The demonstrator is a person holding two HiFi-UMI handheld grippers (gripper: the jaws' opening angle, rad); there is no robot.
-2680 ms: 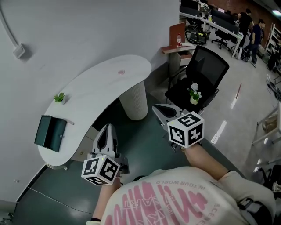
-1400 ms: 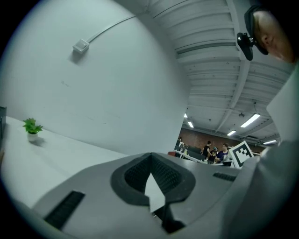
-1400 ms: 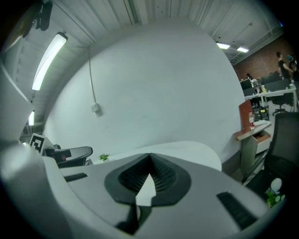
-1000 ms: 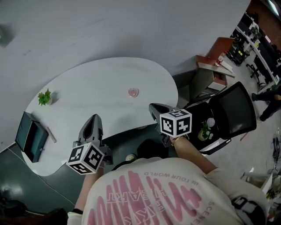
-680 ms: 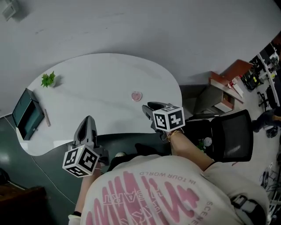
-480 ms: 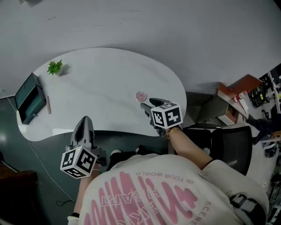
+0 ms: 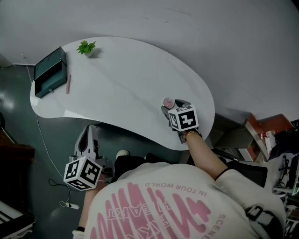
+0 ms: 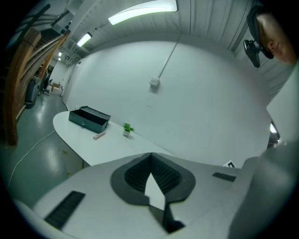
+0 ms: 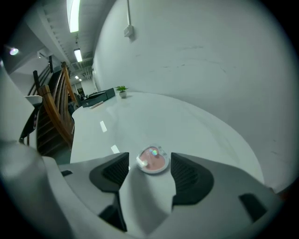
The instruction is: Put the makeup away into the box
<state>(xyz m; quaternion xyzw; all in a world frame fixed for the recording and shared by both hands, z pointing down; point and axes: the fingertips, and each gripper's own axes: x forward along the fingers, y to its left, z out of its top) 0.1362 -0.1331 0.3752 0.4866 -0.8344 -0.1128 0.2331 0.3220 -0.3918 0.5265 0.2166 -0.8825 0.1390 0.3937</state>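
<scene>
On table (image 7: 121, 70) near edge, pink makeup compact (image 9: 153, 160) sits between right gripper (image 9: 149, 164) jaws, just opening wide, not touching. Seems light, rigid, slippery: grip across rim. Left gripper (image 8: 150, 172) jaws together, empty.

"What's around, apart from the job itself?"

"A white, curved tabletop (image 7: 121, 79) against a plain grey wall (image 7: 187, 28), with a small green plant (image 7: 86, 47) in a pot near its far left end."

"And lower down?"

"A dark green floor (image 7: 18, 121), with a thin cable (image 7: 44, 154) trailing over it to a white power strip (image 7: 67, 204). At the right edge there's a reddish-brown stack (image 7: 256, 127). The left gripper view shows a lit ceiling light (image 8: 142, 10) and a small wall fitting (image 8: 154, 82)."
</scene>
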